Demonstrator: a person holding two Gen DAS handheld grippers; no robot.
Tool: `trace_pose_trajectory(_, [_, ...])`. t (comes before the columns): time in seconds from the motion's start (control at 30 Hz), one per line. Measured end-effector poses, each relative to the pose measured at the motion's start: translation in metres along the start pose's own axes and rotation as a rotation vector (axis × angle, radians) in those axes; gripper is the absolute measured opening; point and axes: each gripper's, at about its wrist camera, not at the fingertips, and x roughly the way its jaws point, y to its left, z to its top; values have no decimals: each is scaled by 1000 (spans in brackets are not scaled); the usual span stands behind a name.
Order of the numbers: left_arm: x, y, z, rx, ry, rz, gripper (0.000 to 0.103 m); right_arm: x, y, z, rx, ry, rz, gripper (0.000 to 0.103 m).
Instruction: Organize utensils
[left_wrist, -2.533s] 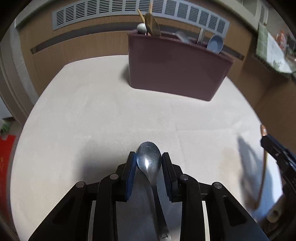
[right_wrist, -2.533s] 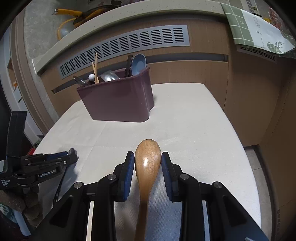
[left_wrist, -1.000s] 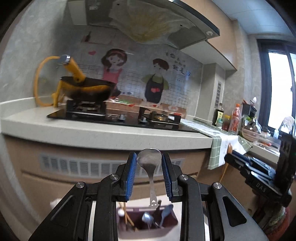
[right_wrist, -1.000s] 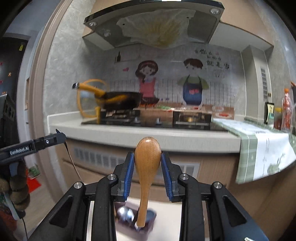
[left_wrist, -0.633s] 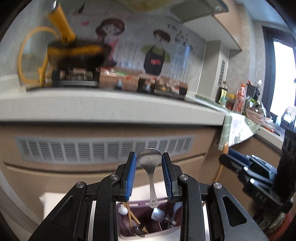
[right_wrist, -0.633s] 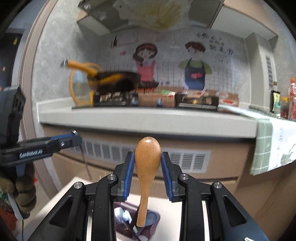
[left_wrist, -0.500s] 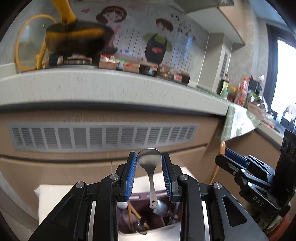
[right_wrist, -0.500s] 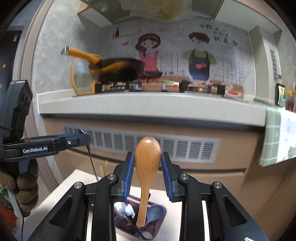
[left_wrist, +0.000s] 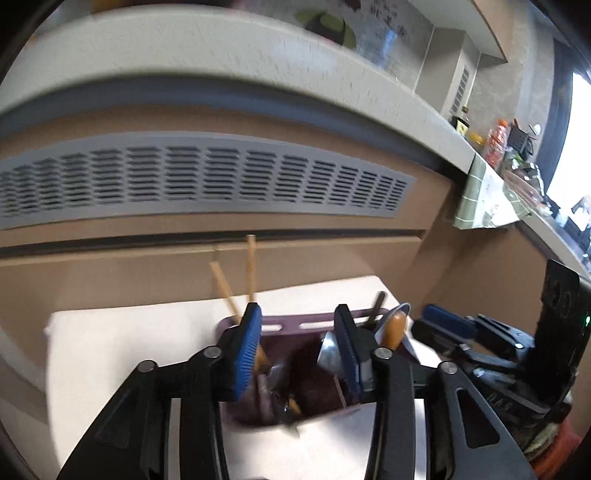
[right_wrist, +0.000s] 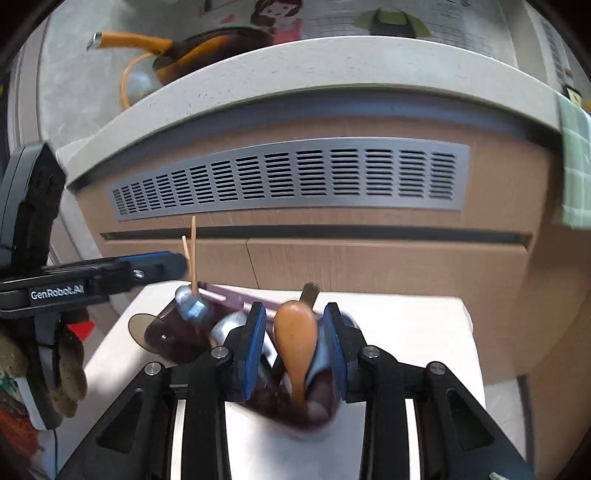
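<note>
hand-held gripper (right_wrist: 295, 345): black frame | blue ribbed pads | silver screws | white "GenRobot.AI" lettering | brown knit glove (right_wrist: 70, 373)

Home kitchen: countertop (right_wrist: 332, 62), frying pan (right_wrist: 207, 48).

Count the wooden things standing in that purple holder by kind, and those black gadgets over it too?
Chopsticks: 2
Wooden spoon: 1
Hand-held grippers: 2, left and right, both with jaws opening; the wooden spoon stands between the right one's, the left one's hold nothing.
Total: 5
Metal spoons are too blurred to count.
</note>
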Motion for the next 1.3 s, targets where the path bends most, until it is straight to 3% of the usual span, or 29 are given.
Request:
trace_pose_trajectory(0.2, [-75, -29, -65, 18, -101, 161, 43, -66, 7, -41, 32, -38, 27, 38])
trace_pose_trajectory(0.37, [-114, -49, -133, -65, -44, 232, 43, -116, 33, -85, -37, -52, 32, 38])
trace_pose_trajectory(0.53, [-141, -76, -180, -16, -37, 320, 43, -147, 60, -129, -81, -34, 59, 38])
trace_pose_trajectory(0.73, [-163, -86, -193, -27, -57, 348, 43, -166, 68, -151, -83, -52, 31, 39])
trace_pose_trajectory(1.3, [-168, -88, -190, -13, -57, 334, 43, -172, 64, -154, -64, -59, 16, 40])
